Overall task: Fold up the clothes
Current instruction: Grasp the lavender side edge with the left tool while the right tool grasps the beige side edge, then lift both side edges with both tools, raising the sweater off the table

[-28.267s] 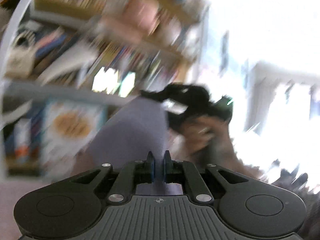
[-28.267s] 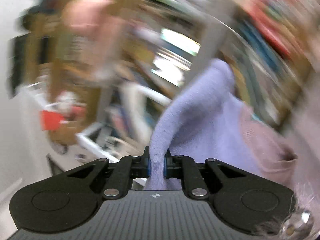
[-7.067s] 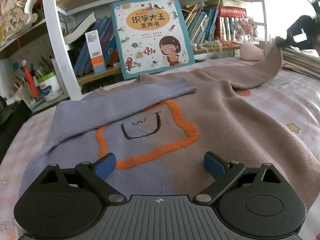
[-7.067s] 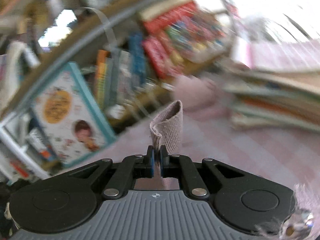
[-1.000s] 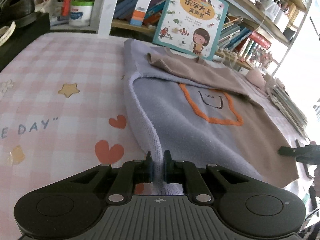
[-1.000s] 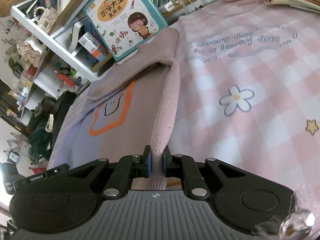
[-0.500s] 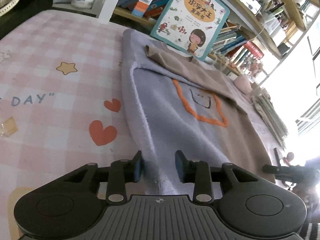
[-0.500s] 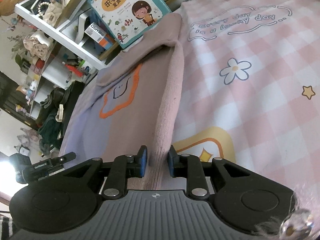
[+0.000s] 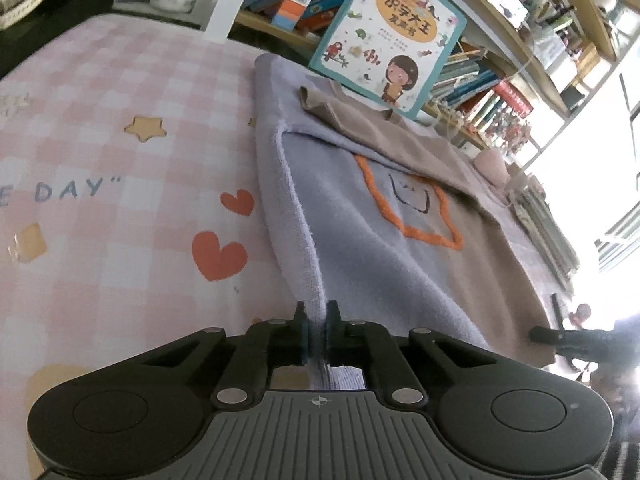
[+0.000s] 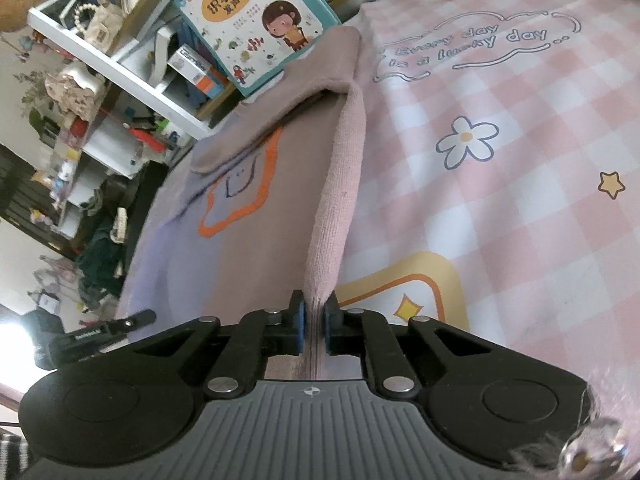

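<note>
The left gripper point(image 9: 316, 330) is clamped on the sweater point(image 9: 372, 240) hem's lilac corner; its view alone reads "DAY" on the bedsheet point(image 9: 100, 168). The right gripper point(image 10: 313, 326) pinches the pink corner; its view alone reads "Every day is a lucky day".

The sweater point(image 9: 360, 232) lies flat on the checked cloth point(image 9: 120, 184), with both sleeves folded across its chest. Behind the sweater a picture book point(image 9: 390, 36) stands upright, leaning against the bookshelf point(image 9: 500, 92). At the near corners of the sweater, the left gripper point(image 9: 316, 330) pinches its left hem corner and the right gripper point(image 10: 314, 324) pinches its right hem corner. A stack of books point(image 9: 544, 224) lies to the right of the sweater.
</note>
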Demonstrator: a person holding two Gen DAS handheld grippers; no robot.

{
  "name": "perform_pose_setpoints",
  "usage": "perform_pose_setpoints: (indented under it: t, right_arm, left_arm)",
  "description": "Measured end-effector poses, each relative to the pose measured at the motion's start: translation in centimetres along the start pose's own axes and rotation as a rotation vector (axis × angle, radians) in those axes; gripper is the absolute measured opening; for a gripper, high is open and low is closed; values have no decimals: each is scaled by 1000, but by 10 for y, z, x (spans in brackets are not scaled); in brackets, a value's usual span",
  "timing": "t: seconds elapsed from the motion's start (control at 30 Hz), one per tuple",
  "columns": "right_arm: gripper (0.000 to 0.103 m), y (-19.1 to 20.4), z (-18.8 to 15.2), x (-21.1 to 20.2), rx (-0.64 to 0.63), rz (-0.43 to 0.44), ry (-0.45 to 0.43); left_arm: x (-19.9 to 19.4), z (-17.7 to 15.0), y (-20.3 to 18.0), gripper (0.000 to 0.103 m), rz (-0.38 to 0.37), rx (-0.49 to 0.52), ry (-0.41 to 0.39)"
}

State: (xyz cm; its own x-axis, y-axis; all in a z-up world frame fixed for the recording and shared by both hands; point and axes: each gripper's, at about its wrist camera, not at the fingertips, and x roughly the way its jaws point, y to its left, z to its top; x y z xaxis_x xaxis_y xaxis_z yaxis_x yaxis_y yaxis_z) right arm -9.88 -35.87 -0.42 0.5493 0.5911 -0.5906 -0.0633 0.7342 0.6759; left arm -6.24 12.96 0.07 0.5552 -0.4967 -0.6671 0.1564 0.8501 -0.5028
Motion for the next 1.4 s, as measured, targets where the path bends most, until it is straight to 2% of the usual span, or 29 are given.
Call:
perform_pose_setpoints:
  t: [0.23,0.4,0.53,0.67,0.77,0.83,0.93,1.17,1.4]
  right_arm:
    - [8,-6,-3,-7,33,17,-3]
    - [7,-3,8,-17,67,160,-70]
    - [7,6,28,-20,62,314,-168]
    - [7,12,55,-15,92,444,-297]
    - [7,7,76,-6,192,531,-415]
    - [7,1,91,4,273,565,-478]
    - [7,-6,115,21,363,548,-496]
    - [7,-5,168,57,344,429,-492]
    - [7,-16,195,109,356,284,-459]
  left_arm:
    - [-5,-5,11,5,-77,-80,7]
    - [-13,6,15,5,-212,-171,-56]
    - [-20,27,10,5,-349,-202,-168]
    - [-10,46,15,5,-465,-359,-324]
    - [-1,60,19,5,-550,-481,-442]
    - [8,71,20,5,-536,-524,-472]
    - [23,92,19,5,-486,-554,-490]
    - [54,130,22,5,-381,-546,-466]
    - [83,141,35,6,-288,-557,-421]
